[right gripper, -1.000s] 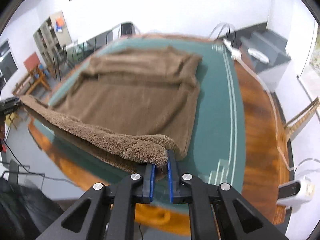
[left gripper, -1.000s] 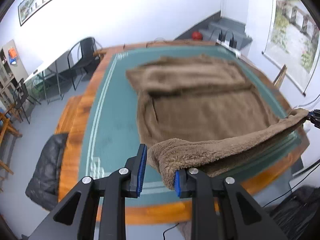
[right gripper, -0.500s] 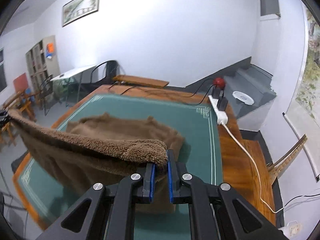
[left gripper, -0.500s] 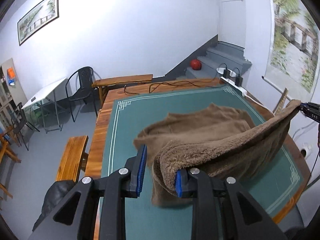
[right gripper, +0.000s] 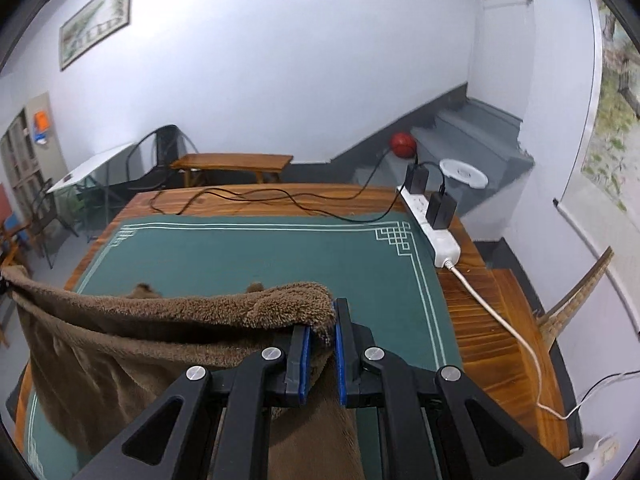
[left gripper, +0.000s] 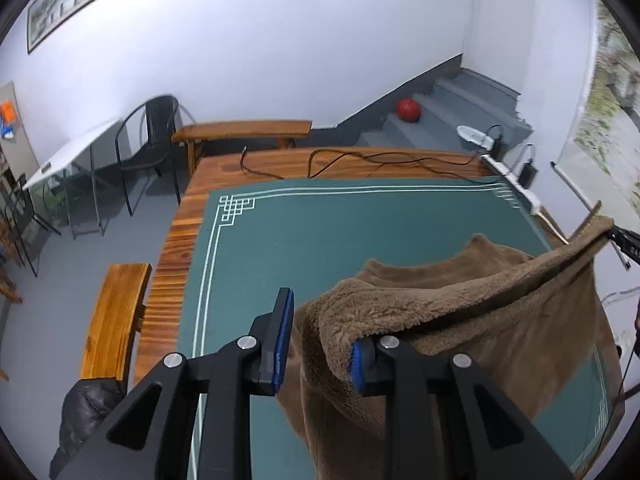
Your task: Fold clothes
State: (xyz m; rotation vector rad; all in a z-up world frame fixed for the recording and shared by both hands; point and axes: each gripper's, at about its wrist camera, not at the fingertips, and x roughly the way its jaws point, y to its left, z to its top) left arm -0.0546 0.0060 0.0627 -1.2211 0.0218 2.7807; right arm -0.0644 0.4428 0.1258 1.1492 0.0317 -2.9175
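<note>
With the left gripper (left gripper: 318, 336) spread wide, carried the brown fleece garment (left gripper: 500, 320) draped over the right-hand finger rather than visibly pinched; with the right gripper (right gripper: 322, 344) drawn narrow, clamped the opposite corner of the same raised edge. Looked out past both sets of fingertips over the wooden table (left gripper: 172, 264) and its green mat (left gripper: 360, 232), which lay below and ahead of each gripper. Hung the garment as a sheet between the two grippers, top edge lifted and fairly taut, the rest falling away beneath them toward the mat, apparently with its far part resting there. Judged the fold as half made: edge up, not yet laid over. Noted a white power strip (right gripper: 436, 236) ahead and to the right of the right gripper, at the mat's far corner, and black cables (right gripper: 280, 200) across the bare wood farther ahead. Feared most a slip on the left: only drape and friction on one finger, so a sideways pull from the right gripper or a forward tilt could shed the corner and leave a crooked fold. Feared less a carry too far forward, onto strip and cables.
</note>
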